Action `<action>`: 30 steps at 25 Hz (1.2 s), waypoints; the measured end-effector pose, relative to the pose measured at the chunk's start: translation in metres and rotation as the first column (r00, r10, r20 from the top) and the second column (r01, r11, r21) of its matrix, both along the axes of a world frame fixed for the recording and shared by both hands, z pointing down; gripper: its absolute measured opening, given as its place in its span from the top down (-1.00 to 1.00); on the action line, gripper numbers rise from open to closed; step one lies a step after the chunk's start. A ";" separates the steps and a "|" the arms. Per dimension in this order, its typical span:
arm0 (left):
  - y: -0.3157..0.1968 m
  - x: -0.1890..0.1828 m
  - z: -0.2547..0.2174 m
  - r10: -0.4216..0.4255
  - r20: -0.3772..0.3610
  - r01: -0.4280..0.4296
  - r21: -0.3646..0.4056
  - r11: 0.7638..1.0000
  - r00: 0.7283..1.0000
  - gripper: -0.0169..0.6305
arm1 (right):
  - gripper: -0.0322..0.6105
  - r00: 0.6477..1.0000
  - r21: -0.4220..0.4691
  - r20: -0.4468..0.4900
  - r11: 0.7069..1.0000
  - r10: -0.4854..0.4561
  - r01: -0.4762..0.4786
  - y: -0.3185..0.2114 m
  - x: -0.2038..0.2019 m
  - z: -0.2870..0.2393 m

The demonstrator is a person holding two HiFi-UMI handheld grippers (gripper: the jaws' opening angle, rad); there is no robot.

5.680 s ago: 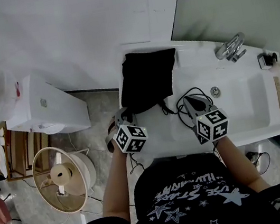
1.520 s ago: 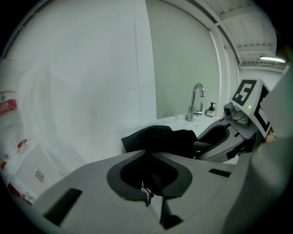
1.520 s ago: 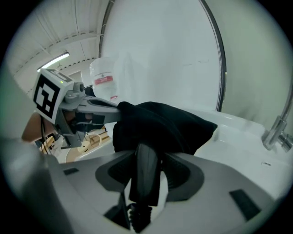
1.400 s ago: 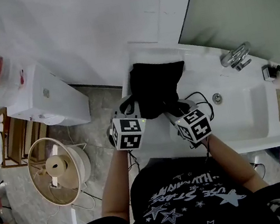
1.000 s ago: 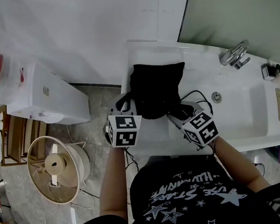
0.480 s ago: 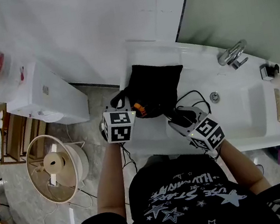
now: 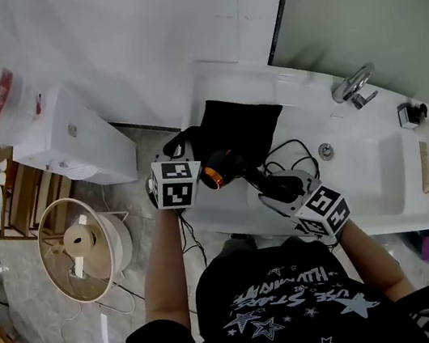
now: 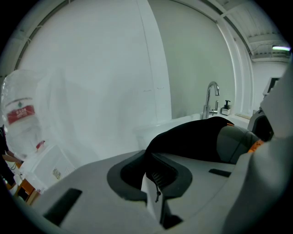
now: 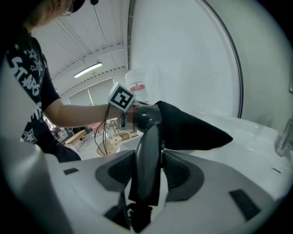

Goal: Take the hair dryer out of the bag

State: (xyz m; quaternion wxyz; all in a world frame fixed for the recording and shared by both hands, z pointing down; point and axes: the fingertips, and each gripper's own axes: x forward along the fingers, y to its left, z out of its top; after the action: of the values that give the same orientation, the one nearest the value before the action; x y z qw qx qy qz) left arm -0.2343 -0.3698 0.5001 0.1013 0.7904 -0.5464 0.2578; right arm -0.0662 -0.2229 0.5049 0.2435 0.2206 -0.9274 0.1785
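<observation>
The black bag [image 7: 238, 121] lies on the white sink counter [image 7: 230, 213]. My left gripper [image 7: 181, 152] is shut on the bag's near edge; in the left gripper view black fabric [image 8: 197, 137] is pinched between the jaws of the left gripper [image 8: 154, 183]. The grey hair dryer [image 7: 226, 166], with an orange rim on its barrel, is outside the bag's mouth, above the counter. My right gripper [image 7: 280, 186] is shut on its handle. The right gripper view shows the handle [image 9: 147, 164] between the jaws of the right gripper [image 9: 145, 183], with the bag [image 9: 192, 128] behind it.
A black cord [image 7: 291, 150] loops on the counter beside the bag. The basin and chrome faucet [image 7: 354, 86] lie to the right. On the floor at the left stand a round fan [image 7: 84, 247] and a white cabinet [image 7: 82, 145].
My right gripper has drawn back toward the lower right, pulling the hair dryer out of the bag; its orange-rimmed barrel now shows fully. The left gripper kept its hold on the bag.
</observation>
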 end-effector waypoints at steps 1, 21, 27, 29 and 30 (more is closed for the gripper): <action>0.001 0.001 -0.002 -0.005 0.008 0.005 0.001 1.000 1.000 0.87 | 0.30 1.000 -0.004 0.008 1.000 -0.008 0.008 0.002 0.003 -0.001; 0.043 0.006 0.009 -0.199 -0.006 0.198 -0.049 0.979 0.980 0.87 | 0.31 0.967 0.002 0.170 0.981 -0.192 0.194 0.069 0.045 -0.041; 0.046 0.005 -0.003 -0.259 -0.027 0.258 -0.027 0.966 0.965 0.87 | 0.31 0.949 0.012 0.204 0.970 -0.241 0.244 0.090 0.052 -0.053; 0.047 0.003 -0.010 -0.281 -0.034 0.280 -0.015 0.960 0.959 0.87 | 0.31 0.945 0.021 0.206 0.966 -0.255 0.256 0.094 0.054 -0.056; 0.049 0.002 -0.013 -0.289 -0.036 0.289 -0.012 0.957 0.957 0.87 | 0.31 0.943 0.025 0.207 0.965 -0.261 0.261 0.096 0.055 -0.057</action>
State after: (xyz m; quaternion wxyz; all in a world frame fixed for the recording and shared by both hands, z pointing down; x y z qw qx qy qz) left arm -0.2320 -0.3211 0.4870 0.1504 0.7064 -0.6533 0.2272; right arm -0.0112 -0.1264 0.4474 0.1666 0.0756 -0.9686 0.1683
